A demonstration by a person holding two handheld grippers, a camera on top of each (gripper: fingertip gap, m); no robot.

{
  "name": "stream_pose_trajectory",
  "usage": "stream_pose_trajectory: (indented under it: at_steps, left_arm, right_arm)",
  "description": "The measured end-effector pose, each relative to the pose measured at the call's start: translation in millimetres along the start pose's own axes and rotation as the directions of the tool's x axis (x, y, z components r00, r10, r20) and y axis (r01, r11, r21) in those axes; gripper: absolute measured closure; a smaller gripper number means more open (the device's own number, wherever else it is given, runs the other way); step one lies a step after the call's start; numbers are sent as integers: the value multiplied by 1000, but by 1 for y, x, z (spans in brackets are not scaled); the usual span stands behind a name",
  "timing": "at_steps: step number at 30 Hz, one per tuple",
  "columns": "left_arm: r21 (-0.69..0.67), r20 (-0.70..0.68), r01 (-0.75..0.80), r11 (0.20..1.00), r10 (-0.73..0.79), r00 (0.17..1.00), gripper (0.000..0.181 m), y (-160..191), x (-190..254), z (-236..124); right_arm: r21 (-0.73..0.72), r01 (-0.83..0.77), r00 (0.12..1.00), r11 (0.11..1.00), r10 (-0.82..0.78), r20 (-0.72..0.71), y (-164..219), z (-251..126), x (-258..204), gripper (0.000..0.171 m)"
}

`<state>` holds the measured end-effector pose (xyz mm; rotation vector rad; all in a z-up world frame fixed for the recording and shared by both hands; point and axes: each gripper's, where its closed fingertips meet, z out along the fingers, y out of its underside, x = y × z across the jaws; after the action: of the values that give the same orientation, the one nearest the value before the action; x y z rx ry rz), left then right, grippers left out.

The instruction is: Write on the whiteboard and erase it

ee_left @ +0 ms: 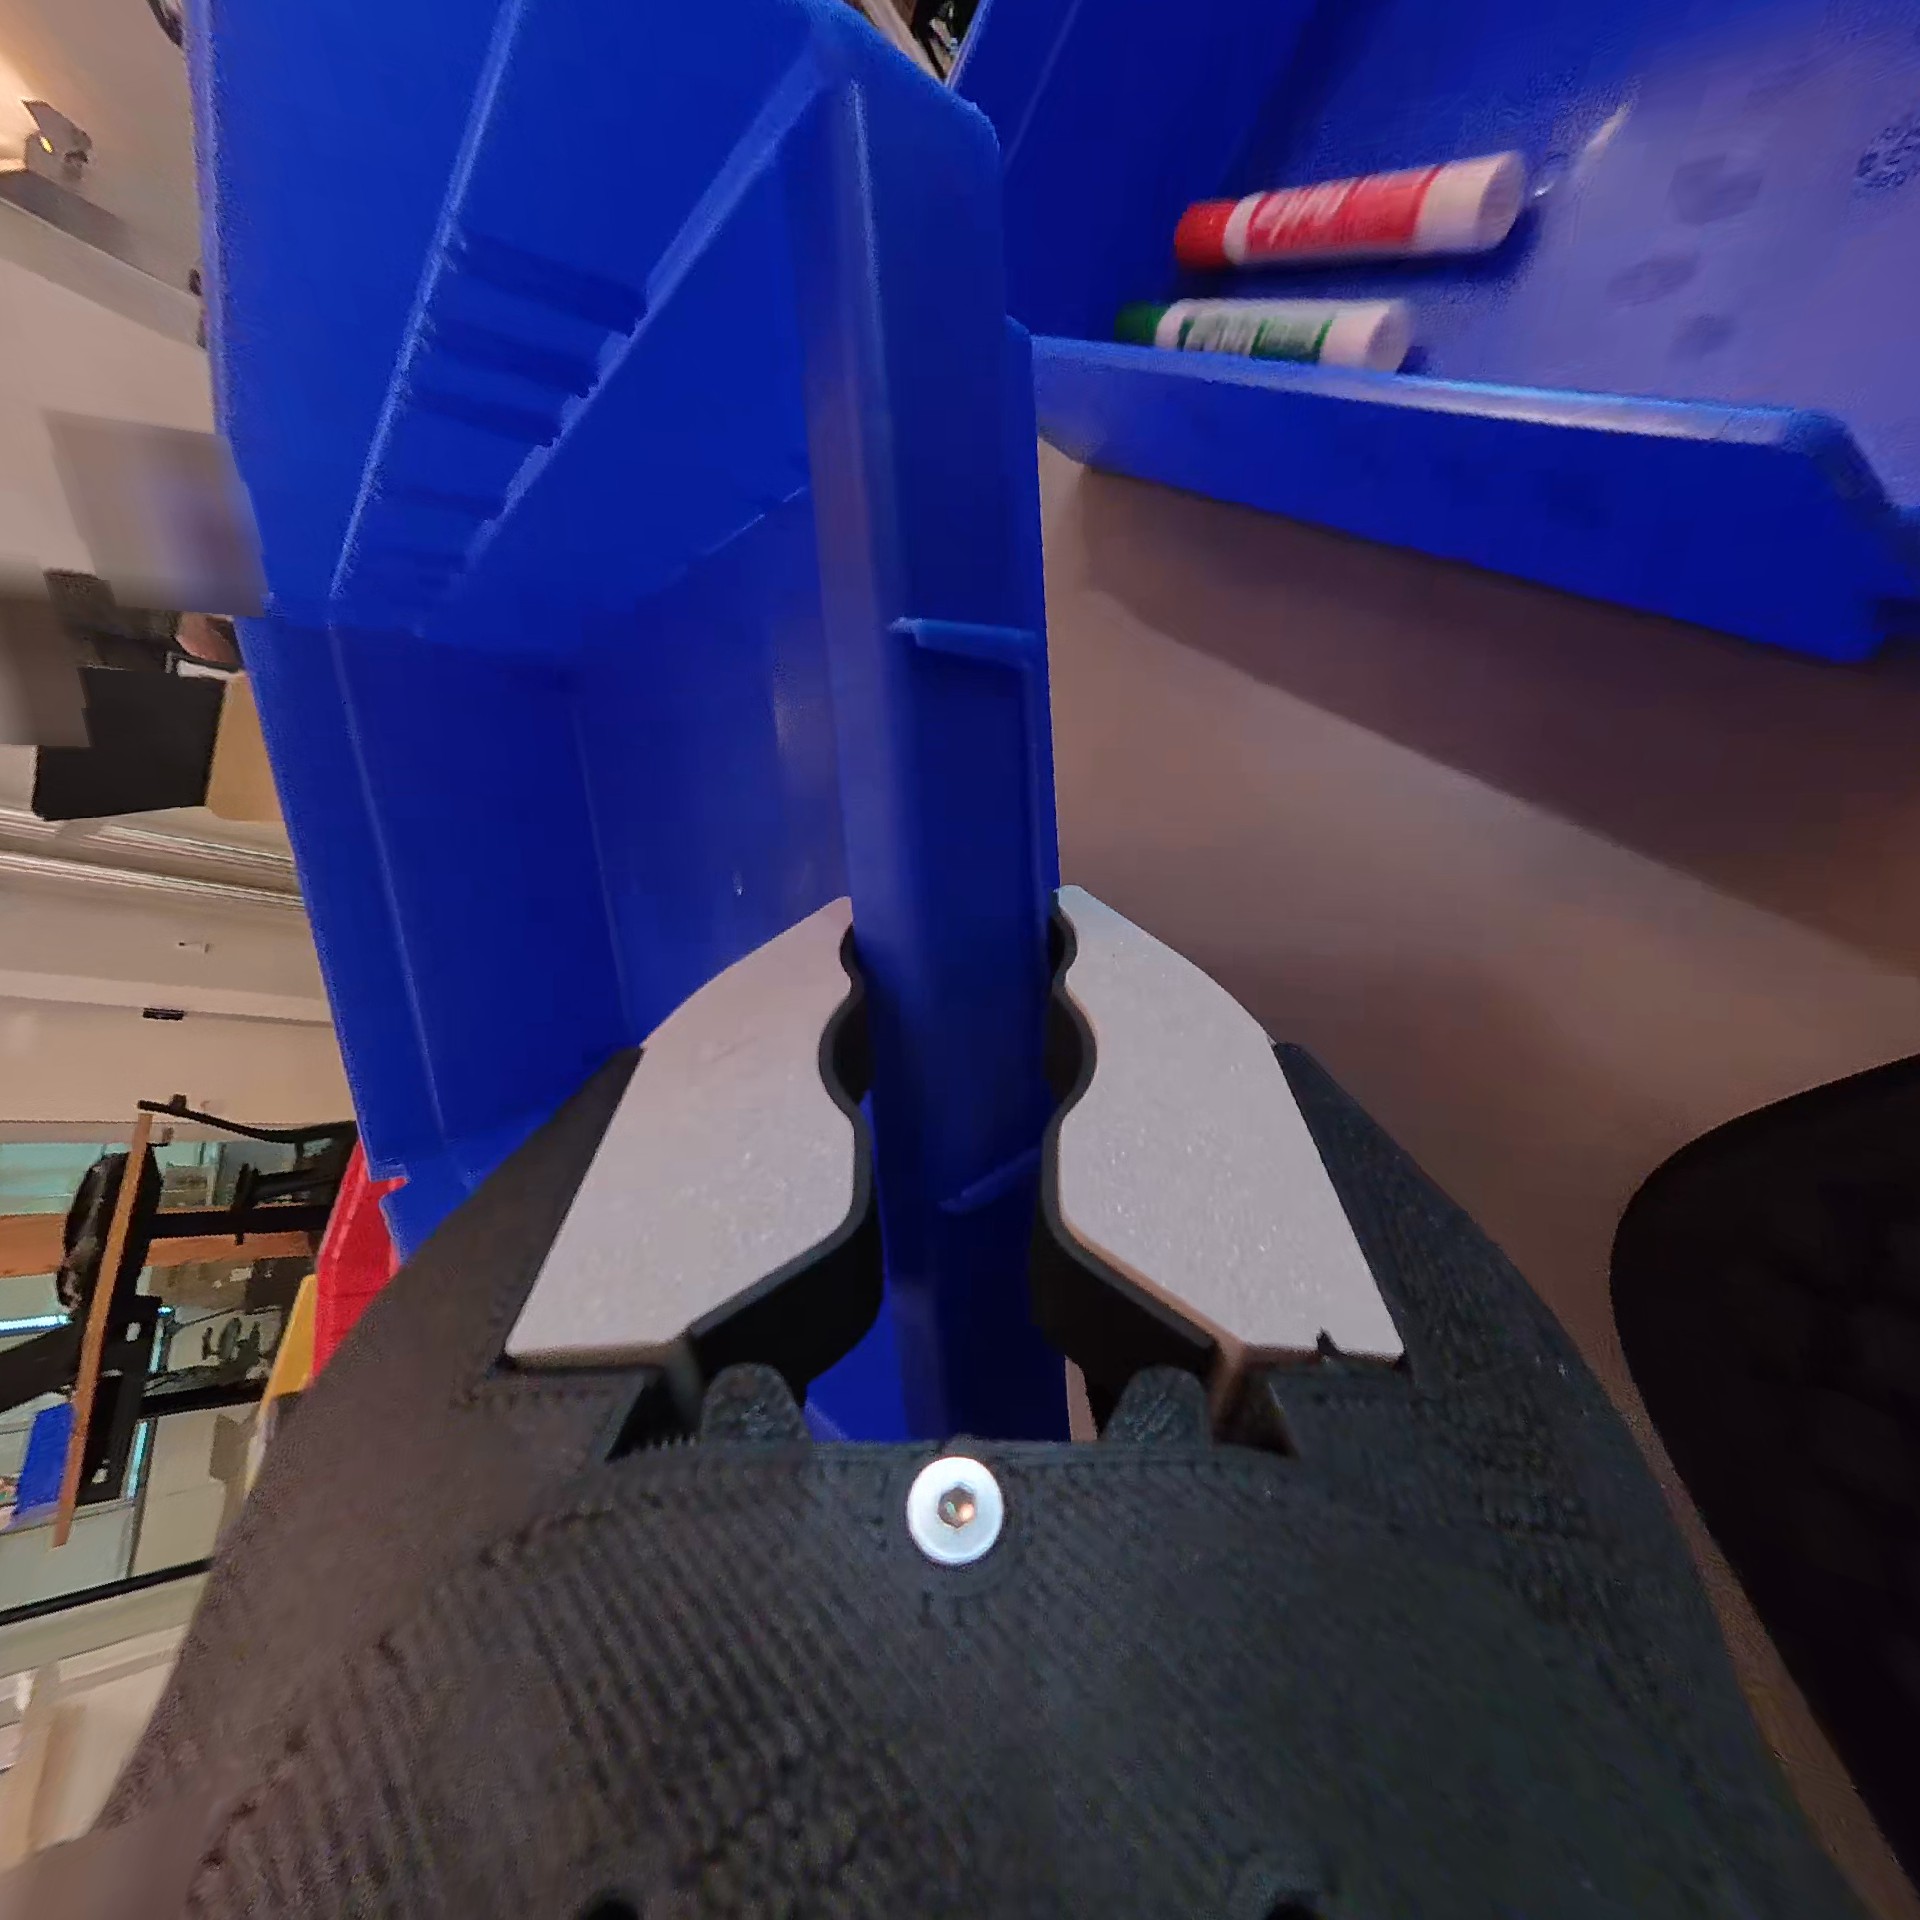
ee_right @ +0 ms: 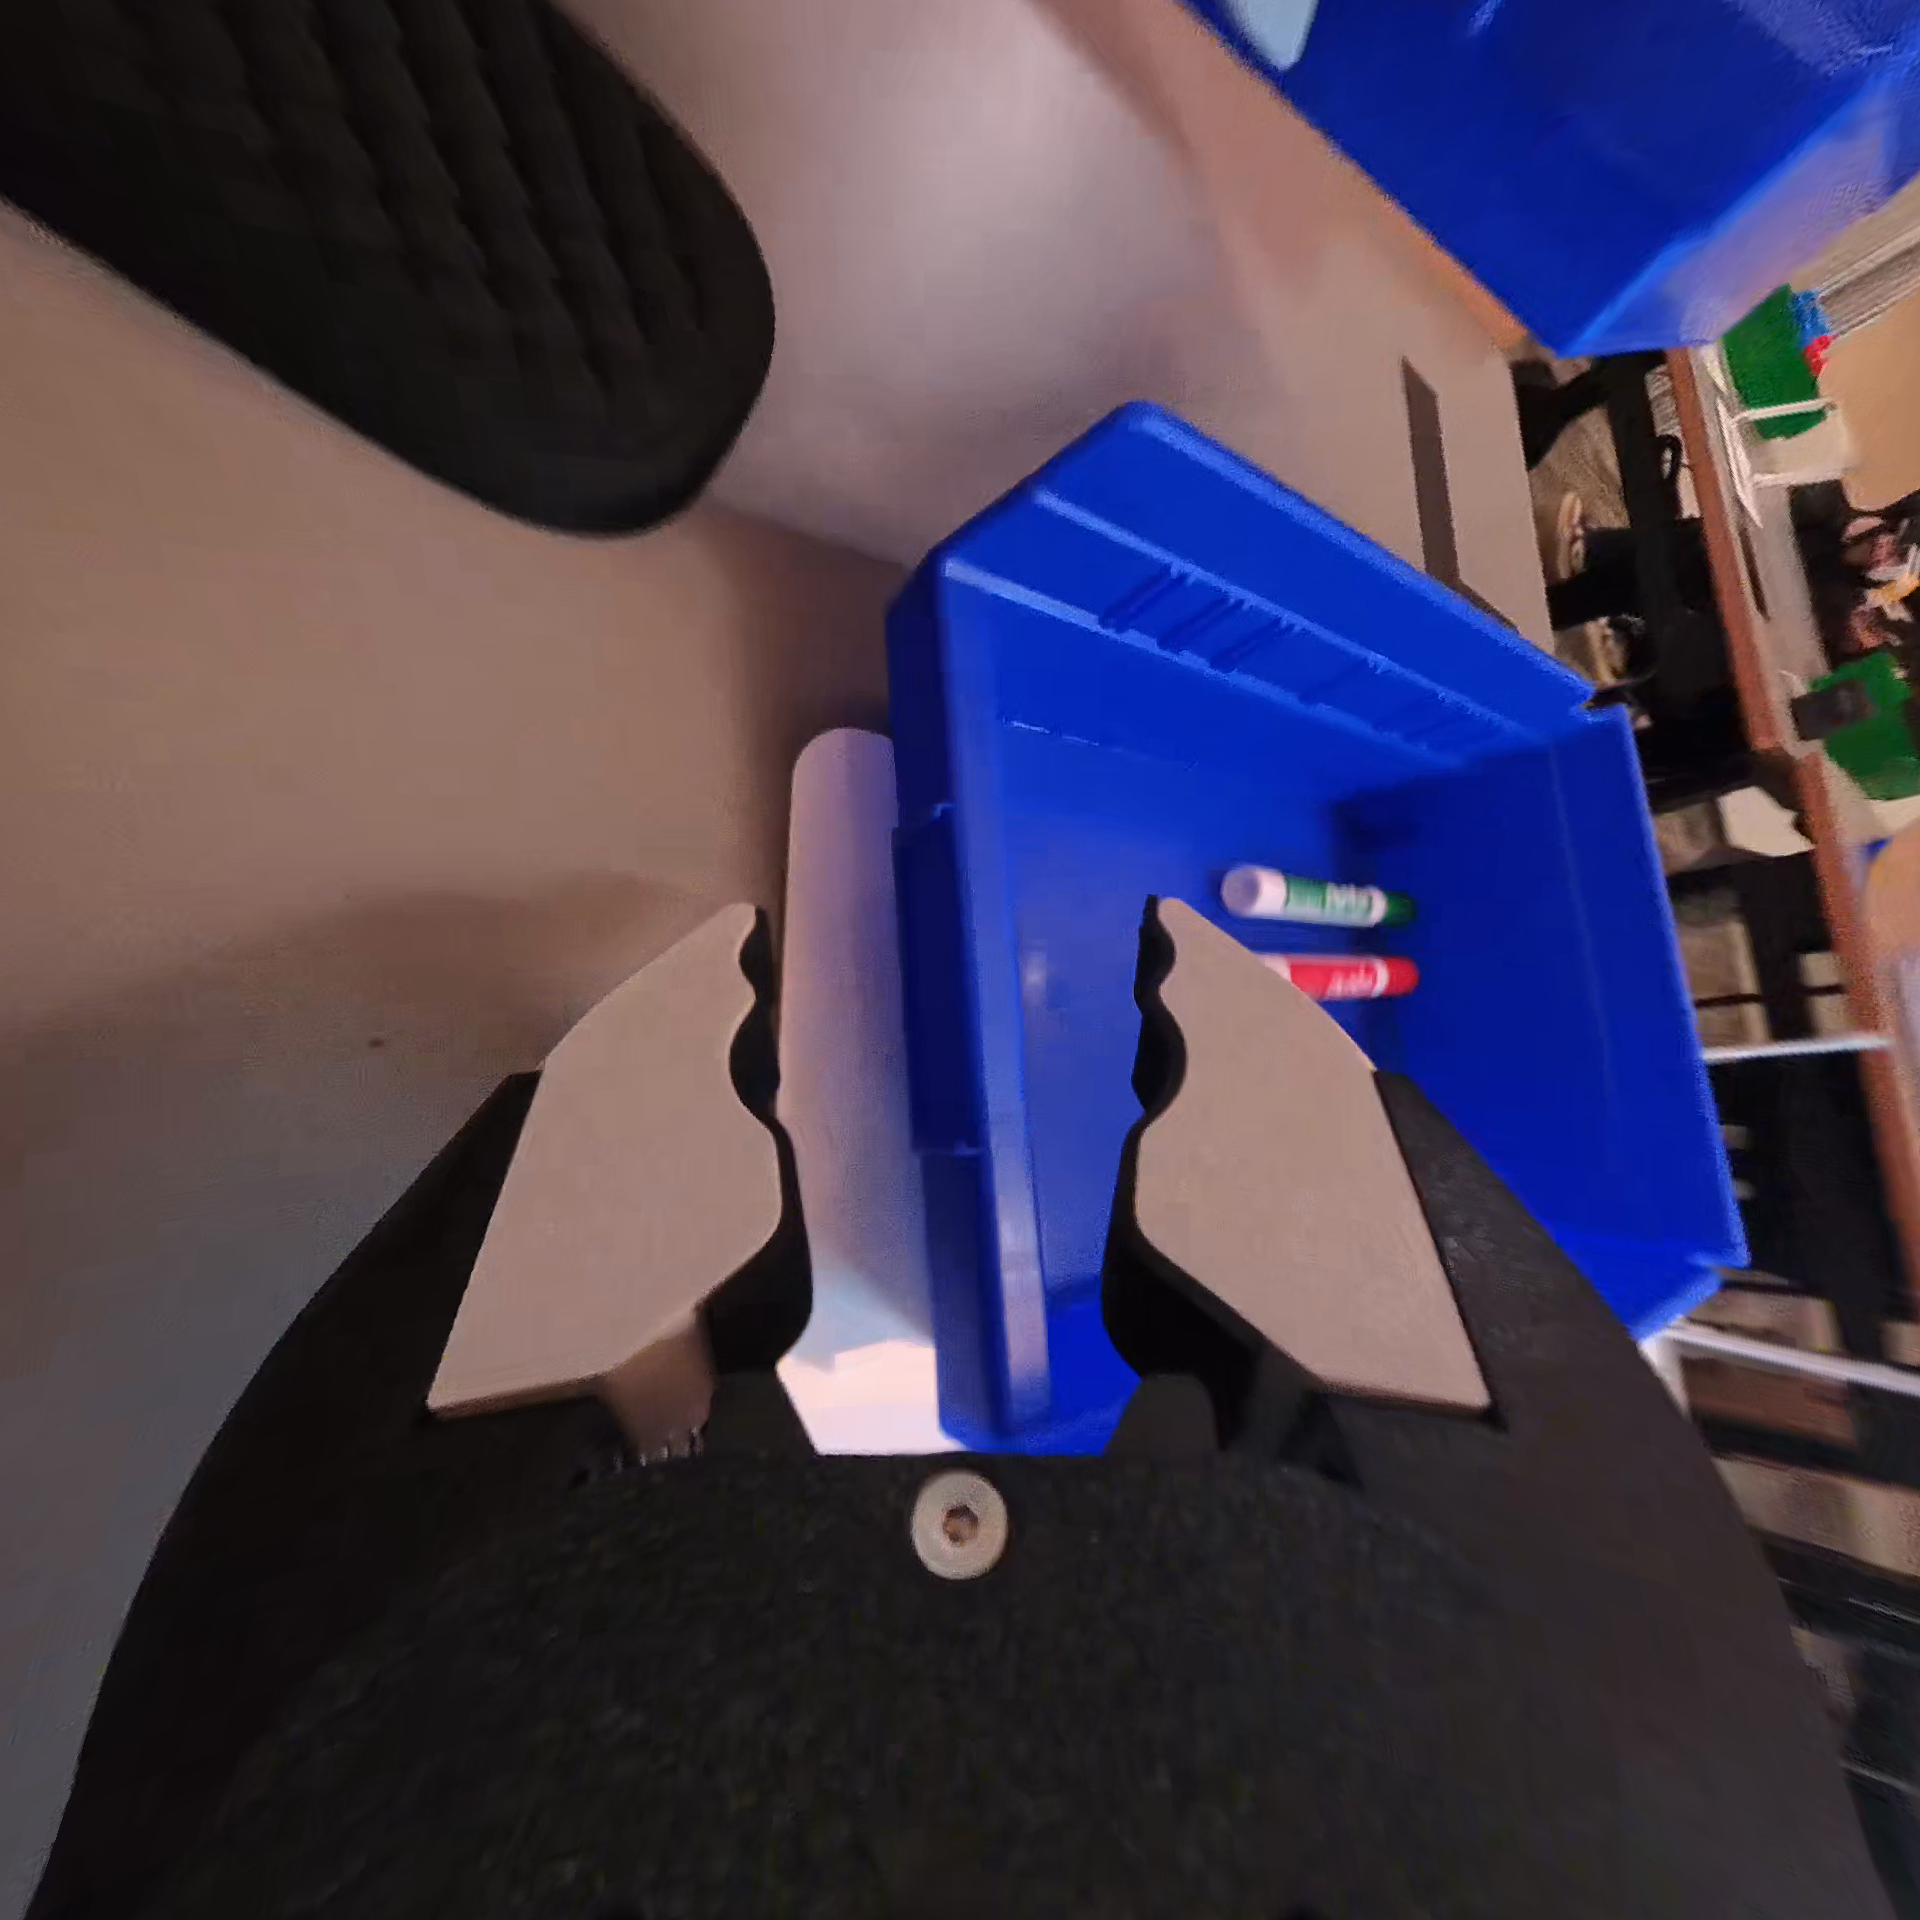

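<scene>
On the brown table (ee_right: 312,831), a blue bin's (ee_left: 623,520) wall is clamped by the left gripper (ee_left: 954,935); a second bin's (ee_right: 1507,1039) rim is straddled by the parted right gripper (ee_right: 956,925), two markers (ee_right: 1314,899) inside.

My tongs (ee_left: 954,925) have grey pads (ee_left: 727,1153) on black, weave-textured bodies. The bins (ee_right: 1507,997) are bright blue on a brown bench (ee_left: 1455,831); one marker (ee_right: 1314,900) is white with green, the other (ee_right: 1345,977) white with red.

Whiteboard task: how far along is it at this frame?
Barely begun. The left gripper is shut on a blue bin's wall. The right gripper is open over another bin's rim. Red marker and green marker lie ungrasped; no whiteboard is visible.
</scene>
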<state>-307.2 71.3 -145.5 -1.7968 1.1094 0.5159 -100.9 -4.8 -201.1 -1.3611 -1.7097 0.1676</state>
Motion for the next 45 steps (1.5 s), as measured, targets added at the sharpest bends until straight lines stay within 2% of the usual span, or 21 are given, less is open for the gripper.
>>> stream_pose_trajectory:
  at_steps: [3,5,15,19,22,25,29,32,34,35,38,41,45]
  left_arm:
    - [18,-12,-47,999,48,999,151,-19,4,-11]
    - [35,-45,-78,996,79,996,150,-40,12,-20]
    - [268,-261,-159,950,231,937,150,-190,91,-37]
    - [327,-319,-191,925,299,899,151,-243,135,-32]
    - [360,-346,-226,905,354,869,151,-271,169,-29]
    - [378,-319,-285,881,413,853,151,-288,188,-25]
    - [378,-294,-339,861,459,838,151,-301,202,-22]
    - [378,-275,-372,847,487,829,151,-303,212,-22]
    - [367,-259,-386,846,492,831,151,-302,214,-20]
    - [354,-251,-397,847,495,832,151,-298,213,-17]
    - [354,-239,-414,839,509,827,151,-289,211,-13]
    - [348,-222,-428,834,517,827,150,-284,209,-9]
    - [387,-155,-426,818,513,844,147,-291,201,-5]
  right_arm:
    - [81,-153,988,985,154,0,8,-34,9,105]
    - [99,-214,974,972,219,-50,25,-57,21,107]
    - [92,-483,831,871,489,-264,136,-144,42,107]
    - [131,-522,782,843,535,-320,155,-176,43,107]
    - [188,-520,767,833,553,-326,149,-198,39,106]
    - [197,-374,808,906,423,-410,128,-223,36,104]
    - [44,-102,844,994,110,-526,95,-235,34,104]
    - [-139,42,839,989,-111,-533,87,-216,34,107]
    - [-297,52,809,954,-215,-547,101,-202,46,108]
    - [-359,73,793,930,-272,-544,106,-199,51,116]
    - [-406,116,799,906,-328,-504,104,-185,48,139]
    - [-461,133,804,878,-367,-468,105,-176,48,140]
    - [-451,145,792,881,-377,-480,105,-173,57,141]
